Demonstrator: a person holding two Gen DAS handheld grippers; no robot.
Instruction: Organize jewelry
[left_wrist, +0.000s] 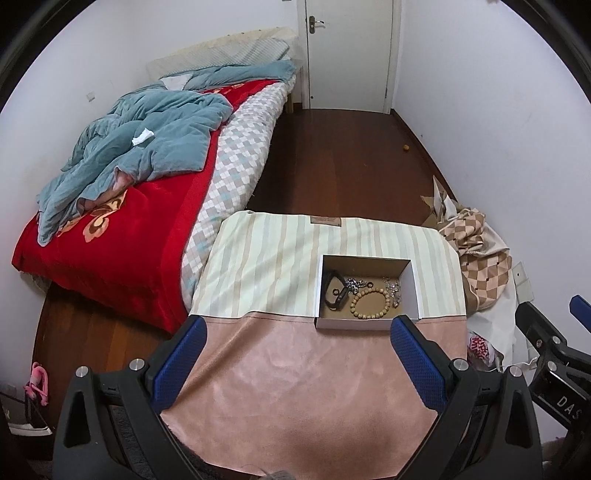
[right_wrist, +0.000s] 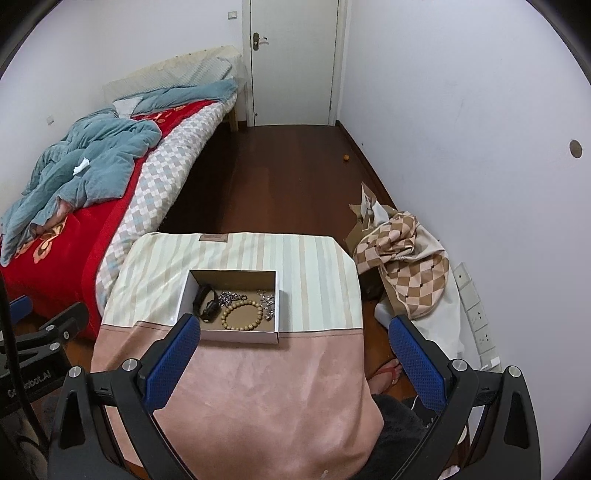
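An open white cardboard box (left_wrist: 414, 291) (right_wrist: 184, 295) stands on a small table covered by a striped and pink cloth (left_wrist: 280, 369) (right_wrist: 258, 387). Inside lie a black wristband (left_wrist: 334, 293) (right_wrist: 205, 301), a wooden bead bracelet (left_wrist: 370, 303) (right_wrist: 242, 315), and silver chain pieces (left_wrist: 392, 287) (right_wrist: 266, 301). My left gripper (left_wrist: 297, 325) is open and empty, held above the pink cloth just short of the box. My right gripper (right_wrist: 293, 323) is open and empty, its left finger (right_wrist: 177, 350) near the box's front left corner.
A bed with a red blanket (left_wrist: 110, 236) and a blue quilt (left_wrist: 147, 140) stands left of the table. A heap of checkered fabric (right_wrist: 406, 266) lies on the floor at the right by the wall. A white door (right_wrist: 295, 62) is at the far end.
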